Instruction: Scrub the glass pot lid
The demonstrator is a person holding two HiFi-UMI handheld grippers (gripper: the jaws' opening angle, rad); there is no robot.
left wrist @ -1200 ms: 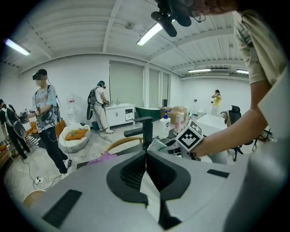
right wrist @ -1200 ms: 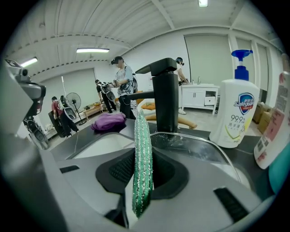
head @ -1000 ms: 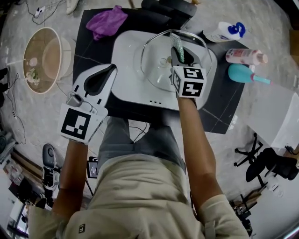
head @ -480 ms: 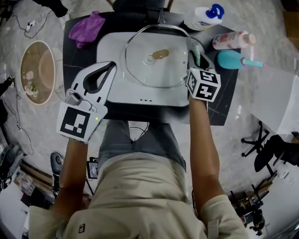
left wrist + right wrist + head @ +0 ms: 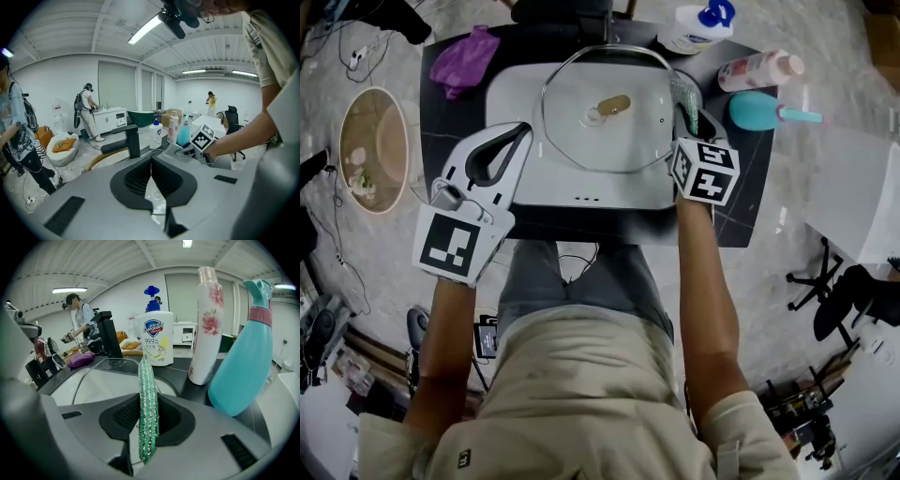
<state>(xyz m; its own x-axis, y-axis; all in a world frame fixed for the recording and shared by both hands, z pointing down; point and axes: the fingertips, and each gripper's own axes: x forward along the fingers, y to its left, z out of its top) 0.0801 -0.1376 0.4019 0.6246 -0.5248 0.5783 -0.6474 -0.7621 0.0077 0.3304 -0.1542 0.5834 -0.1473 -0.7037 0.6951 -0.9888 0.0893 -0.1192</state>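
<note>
- The glass lid (image 5: 581,131) lies flat in the white sink (image 5: 511,94), knob (image 5: 595,115) up, and fills most of the basin.
- A brownish patch (image 5: 615,103) shows on the glass just beside the knob. Whether it is dirt or something seen through the glass I cannot tell. If it is dirt, the scrubbing is not finished.
- The right claw (image 5: 694,127) is closed on a green glittery sponge (image 5: 147,408), pinched edge-on between the jaws so that it stands upright.
- From the head view the sponge sits at the lid's right edge, over the sink rim. It appears to be off the glass, though no view shows for sure whether it touches.
- The left claw (image 5: 517,139) has its jaws together with nothing between them. It hovers at the sink's left edge, apart from the lid, so nothing steadies the lid.
- A pump soap bottle (image 5: 696,28), a flowered bottle (image 5: 759,67) and a teal bottle (image 5: 761,111) stand or lie on the dark counter (image 5: 741,211) to the right. A purple cloth (image 5: 464,56) lies at the left.
- No suds or water are visible on the glass, so the task looks to me early or midway. What is left is to bring the sponge onto the lid and work over the patch and the rest of the surface.
</note>
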